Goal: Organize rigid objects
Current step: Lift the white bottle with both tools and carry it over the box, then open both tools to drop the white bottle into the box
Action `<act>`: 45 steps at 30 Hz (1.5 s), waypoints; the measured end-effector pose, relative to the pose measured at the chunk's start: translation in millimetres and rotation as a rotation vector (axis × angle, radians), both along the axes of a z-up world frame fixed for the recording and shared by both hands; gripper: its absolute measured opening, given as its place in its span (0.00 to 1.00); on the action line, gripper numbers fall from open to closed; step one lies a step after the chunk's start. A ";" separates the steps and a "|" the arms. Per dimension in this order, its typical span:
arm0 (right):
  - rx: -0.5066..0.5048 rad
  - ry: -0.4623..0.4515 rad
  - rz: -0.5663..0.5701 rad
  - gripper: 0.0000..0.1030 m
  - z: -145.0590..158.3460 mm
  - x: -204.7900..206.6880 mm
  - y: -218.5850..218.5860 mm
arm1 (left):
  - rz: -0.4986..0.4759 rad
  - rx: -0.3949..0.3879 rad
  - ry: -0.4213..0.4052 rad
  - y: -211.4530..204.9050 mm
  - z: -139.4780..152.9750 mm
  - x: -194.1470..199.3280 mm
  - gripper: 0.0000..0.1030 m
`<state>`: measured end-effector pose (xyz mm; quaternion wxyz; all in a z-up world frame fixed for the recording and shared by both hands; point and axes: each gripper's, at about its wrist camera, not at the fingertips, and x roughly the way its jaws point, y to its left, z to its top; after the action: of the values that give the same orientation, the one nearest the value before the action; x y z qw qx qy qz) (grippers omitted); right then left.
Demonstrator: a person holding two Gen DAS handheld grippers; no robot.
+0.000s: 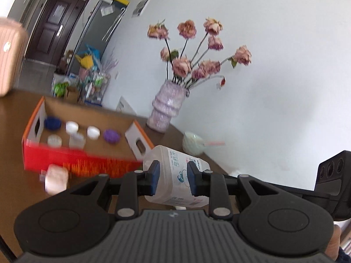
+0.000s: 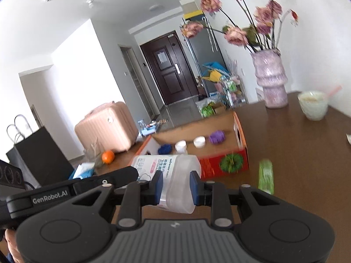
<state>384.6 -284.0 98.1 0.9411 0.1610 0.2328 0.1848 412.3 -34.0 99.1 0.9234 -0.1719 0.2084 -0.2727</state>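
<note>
Presently, the following is being observed:

- A cardboard box [image 1: 72, 153], open at the top, is sitting on the brown table [image 1: 13, 118] at the left; inside it, small capped jars [image 1: 72, 127] and a blue item [image 1: 52, 123] and a purple one [image 1: 111, 135] are standing in rows, so it is judged to be serving as the sorting container
- A small pale roll [image 1: 56, 180] is lying on the table just in front of the box, seemingly awaiting its turn
- The left gripper [image 1: 172, 178] is clamping its blue pads across one end of a clear plastic container [image 1: 175, 173], fingers narrowed onto its sides
- The container is being carried on its side, clear of the table and near the box's front corner
- The right gripper [image 2: 176, 188] is gripping the container's other end likewise, pads pressing both sides; two holds are probably keeping a wide, smooth body from slipping or rolling
- A vase of flowers [image 1: 164, 107] and a pale bowl [image 1: 193, 143] are standing further right, well apart from the load
</note>
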 end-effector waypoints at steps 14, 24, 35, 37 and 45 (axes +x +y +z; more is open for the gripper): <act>0.009 0.053 0.029 0.25 16.7 199.2 23.5 | 0.045 -0.048 0.209 24.0 -18.0 211.2 0.27; -0.001 0.226 0.010 0.25 -61.6 295.7 29.8 | 0.064 0.081 0.325 15.2 -86.7 276.9 0.27; -0.058 0.280 0.014 0.28 -89.3 313.6 47.1 | 0.071 0.181 0.348 12.6 -86.4 284.4 0.31; -0.060 0.270 0.015 0.28 -81.9 308.1 45.8 | 0.076 0.185 0.328 16.0 -75.7 277.1 0.32; -0.249 0.137 0.051 0.61 -25.3 250.3 36.5 | 0.211 0.437 0.172 48.6 -31.1 211.6 0.69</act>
<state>634.9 -247.4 72.8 0.9308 0.0495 0.3214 0.1670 623.9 14.6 68.1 0.9408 -0.0116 0.3212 -0.1076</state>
